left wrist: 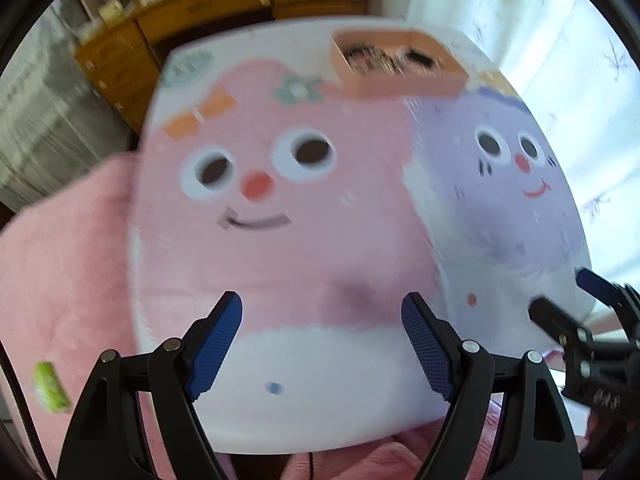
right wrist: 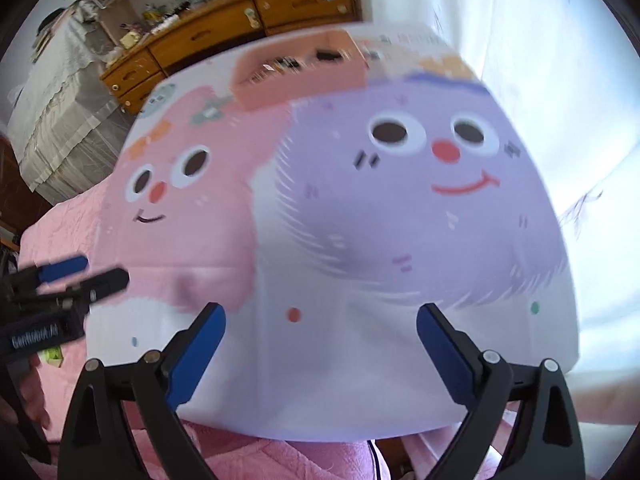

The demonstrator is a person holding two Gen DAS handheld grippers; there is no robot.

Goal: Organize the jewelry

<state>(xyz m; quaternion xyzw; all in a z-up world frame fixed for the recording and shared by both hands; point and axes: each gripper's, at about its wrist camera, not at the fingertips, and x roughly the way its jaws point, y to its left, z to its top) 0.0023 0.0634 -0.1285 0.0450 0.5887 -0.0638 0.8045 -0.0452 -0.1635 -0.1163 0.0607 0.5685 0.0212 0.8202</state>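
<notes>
Both grippers, left (left wrist: 322,316) and right (right wrist: 321,326), hung spread apart and empty; the jewelry box (left wrist: 400,66) sat far beyond the fingertips. Reaching hastily could knock it off the table (left wrist: 304,412).

Each gripper is matte black plastic: two angled fingers faced with blue cross-hatched pads (left wrist: 218,344), a round silver screw (left wrist: 470,346) at every knuckle. The left gripper (left wrist: 322,344) and right gripper (right wrist: 321,344) match. White lettering (right wrist: 34,338), too blurred to read, marks one body's side.
</notes>
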